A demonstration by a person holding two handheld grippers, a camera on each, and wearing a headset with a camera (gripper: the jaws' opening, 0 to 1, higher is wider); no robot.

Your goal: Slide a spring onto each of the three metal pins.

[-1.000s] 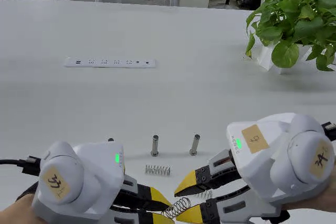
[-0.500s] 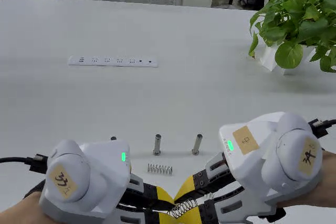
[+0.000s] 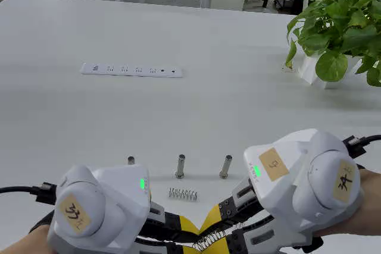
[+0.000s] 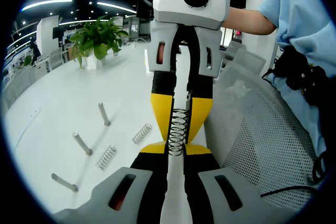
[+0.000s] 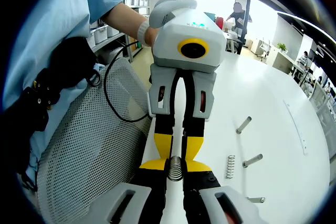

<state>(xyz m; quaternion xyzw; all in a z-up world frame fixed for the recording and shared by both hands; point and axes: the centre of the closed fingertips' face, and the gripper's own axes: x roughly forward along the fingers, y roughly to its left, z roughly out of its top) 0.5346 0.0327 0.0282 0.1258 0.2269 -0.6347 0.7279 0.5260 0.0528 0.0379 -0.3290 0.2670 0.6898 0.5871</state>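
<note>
Slippage worries me in the head view: the left hand-held gripper [image 3: 189,239] and right hand-held gripper [image 3: 215,231] meet tip to tip on my side of the middle pin [image 3: 180,166], both clamped on one spring [image 3: 207,241]. In the left gripper view it bridges both pairs of jaws, so uneven pulling could stretch or fling it. In the right gripper view, a drop here might roll off the surface [image 5: 273,103].

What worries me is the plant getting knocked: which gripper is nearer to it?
Right. The right gripper is on the plant's side, the plant far back and to its right; the left gripper sits further left, meeting it at a spring.
</note>
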